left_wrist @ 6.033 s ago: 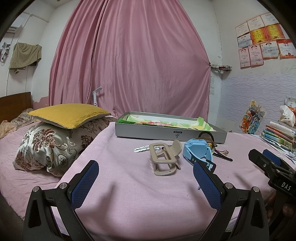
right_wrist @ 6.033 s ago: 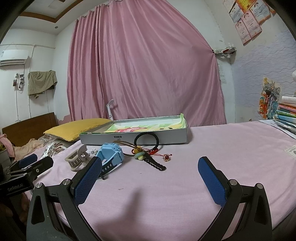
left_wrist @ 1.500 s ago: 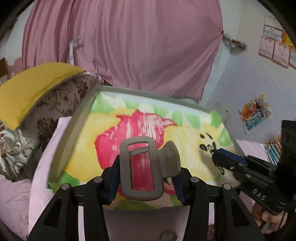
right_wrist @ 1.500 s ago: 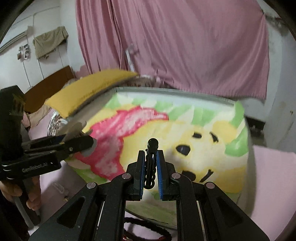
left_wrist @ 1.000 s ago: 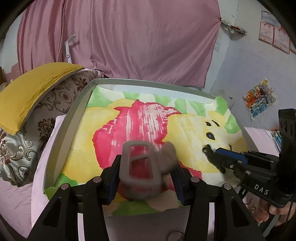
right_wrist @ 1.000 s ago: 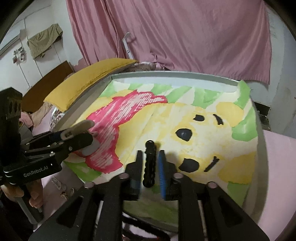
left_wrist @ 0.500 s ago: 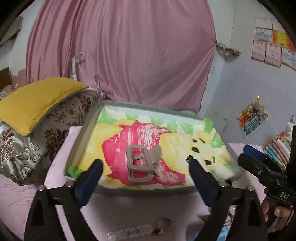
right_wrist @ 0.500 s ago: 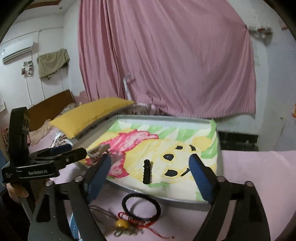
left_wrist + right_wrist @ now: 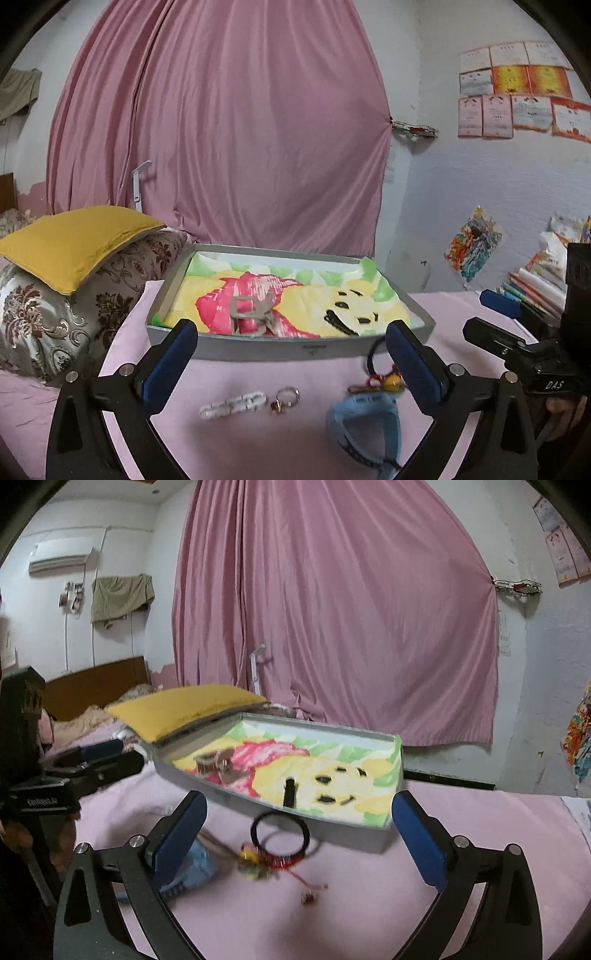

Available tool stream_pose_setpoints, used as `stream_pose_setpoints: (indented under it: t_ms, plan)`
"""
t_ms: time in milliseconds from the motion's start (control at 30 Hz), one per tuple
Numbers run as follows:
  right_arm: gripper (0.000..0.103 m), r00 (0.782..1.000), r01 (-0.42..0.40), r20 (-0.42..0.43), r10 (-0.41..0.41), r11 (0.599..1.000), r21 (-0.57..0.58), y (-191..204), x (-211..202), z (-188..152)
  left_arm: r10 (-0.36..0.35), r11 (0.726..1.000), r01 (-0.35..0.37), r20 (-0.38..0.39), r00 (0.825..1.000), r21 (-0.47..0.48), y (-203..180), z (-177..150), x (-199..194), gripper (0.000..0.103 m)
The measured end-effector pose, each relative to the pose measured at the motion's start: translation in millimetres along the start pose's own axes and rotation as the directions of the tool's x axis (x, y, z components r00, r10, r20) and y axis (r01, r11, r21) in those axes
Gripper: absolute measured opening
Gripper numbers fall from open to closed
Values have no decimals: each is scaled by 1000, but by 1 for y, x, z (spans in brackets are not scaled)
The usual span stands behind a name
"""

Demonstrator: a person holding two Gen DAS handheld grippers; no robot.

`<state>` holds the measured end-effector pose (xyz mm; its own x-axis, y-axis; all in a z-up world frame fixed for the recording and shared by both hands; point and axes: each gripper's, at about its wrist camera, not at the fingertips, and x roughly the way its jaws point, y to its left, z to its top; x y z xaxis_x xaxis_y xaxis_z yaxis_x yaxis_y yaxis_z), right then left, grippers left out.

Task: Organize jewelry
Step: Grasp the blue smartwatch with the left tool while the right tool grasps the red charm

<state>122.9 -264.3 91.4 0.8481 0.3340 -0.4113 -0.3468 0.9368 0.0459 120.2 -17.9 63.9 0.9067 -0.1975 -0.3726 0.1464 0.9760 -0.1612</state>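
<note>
My left gripper [image 9: 291,332] hangs over the pink bedspread just short of the grey tray [image 9: 258,349]. Its jaws are opening and nothing is between them. The beige hair claw [image 9: 253,317] lies inside the tray on the cartoon liner. My right gripper [image 9: 299,803] is likewise back from the tray [image 9: 332,830], jaws opening and empty. The black hair clip [image 9: 290,792] rests on the liner. On the bedspread lie a black hair tie [image 9: 279,835], a red cord with a yellow bead [image 9: 249,856], a blue strap piece [image 9: 364,424], a white chain clip [image 9: 232,404] and a ring [image 9: 288,395].
A yellow pillow [image 9: 74,240] on a patterned cushion [image 9: 55,317] lies left of the tray. Stacked books [image 9: 535,288] sit at the right. A pink curtain [image 9: 221,147] hangs behind. A small charm [image 9: 306,899] lies near the bed's front.
Both grippers opened and drew back from the tray. The hair claw left the left jaws and the black clip left the right jaws; both now lie in the tray.
</note>
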Motion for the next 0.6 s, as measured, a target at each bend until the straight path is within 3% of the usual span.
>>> stream_pose_setpoints:
  t_ms: [133,300,467,600]
  plan:
    - [98,999,6,-46,-6,1000,-6,-4,-4,-8,-13,1000,13,-32,999,11,-4,-12,-6,102]
    - [98,990,-2,-140,3,1000,9,-15,1,-16,-29,999,32,-131,991,19,-6,-28,-4,102]
    - [98,970,-5,-242,14,999,37,-22,18,-26,-20,1000,20,-287,958,-4,-5,-38,15,102]
    - [98,933,16,-360,1,999,43,-28,36,-40,-40,999,29,-352,935,-37,-3,-45,26,102]
